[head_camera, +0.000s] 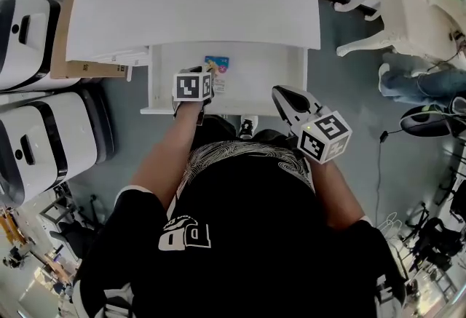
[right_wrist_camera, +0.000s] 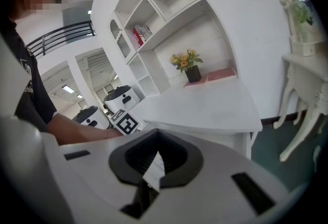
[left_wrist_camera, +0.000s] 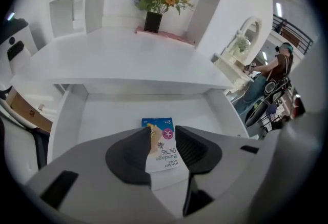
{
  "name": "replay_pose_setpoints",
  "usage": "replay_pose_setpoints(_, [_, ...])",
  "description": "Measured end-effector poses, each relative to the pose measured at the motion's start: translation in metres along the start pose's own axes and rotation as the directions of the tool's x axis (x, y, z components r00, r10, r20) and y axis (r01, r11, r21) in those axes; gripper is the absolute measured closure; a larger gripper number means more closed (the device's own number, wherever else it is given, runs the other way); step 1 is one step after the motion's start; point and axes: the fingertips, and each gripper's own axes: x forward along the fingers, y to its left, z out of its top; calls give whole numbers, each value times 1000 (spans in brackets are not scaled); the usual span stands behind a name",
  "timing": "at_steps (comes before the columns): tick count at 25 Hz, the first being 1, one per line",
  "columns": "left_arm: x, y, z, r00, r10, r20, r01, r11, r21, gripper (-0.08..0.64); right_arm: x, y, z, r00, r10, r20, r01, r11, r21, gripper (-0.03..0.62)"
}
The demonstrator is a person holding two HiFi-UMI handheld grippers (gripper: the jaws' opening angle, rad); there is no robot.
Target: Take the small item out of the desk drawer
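The bandage pack (head_camera: 218,70) lies flat in the open drawer (head_camera: 269,76), its long axis running 12 to 6 o'clock with the blue end at 12. The left gripper (left_wrist_camera: 164,130) hangs over it, jaws narrowly apart on either side. The right gripper (right_wrist_camera: 154,136), at 3 o'clock, is closed and empty.

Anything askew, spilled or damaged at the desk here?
Nothing stands out. The bandage packet lies flat in the open drawer, and the left gripper hangs over it with its jaws apart.
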Motion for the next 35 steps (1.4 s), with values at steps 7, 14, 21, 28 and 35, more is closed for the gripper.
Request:
replay_pose_setpoints(7, [46, 8, -12, 994, 9, -110, -12, 1000, -26, 320, -23, -22, -18, 996, -86, -4, 86, 995, 55, 583])
replay_pose_setpoints(14, [80, 16, -28, 975, 29, -219, -36, 999, -28, 229, -46, -32, -26, 988, -154, 8, 153, 984, 93, 583])
replay_pose_setpoints(21, [92, 11, -31, 968, 56, -244, -61, 998, -12, 181, -59, -37, -34, 982, -189, 16, 186, 976, 111, 583])
replay_pose_setpoints(28, [105, 14, -36, 955, 80, -284, -92, 995, -29, 150, -63, -38, -37, 981, -193, 7, 191, 977, 97, 583])
replay_pose_setpoints(35, [114, 18, -48, 934, 117, -339, -148, 987, -66, 141, -66, -41, -40, 980, -201, 1, 200, 975, 101, 583])
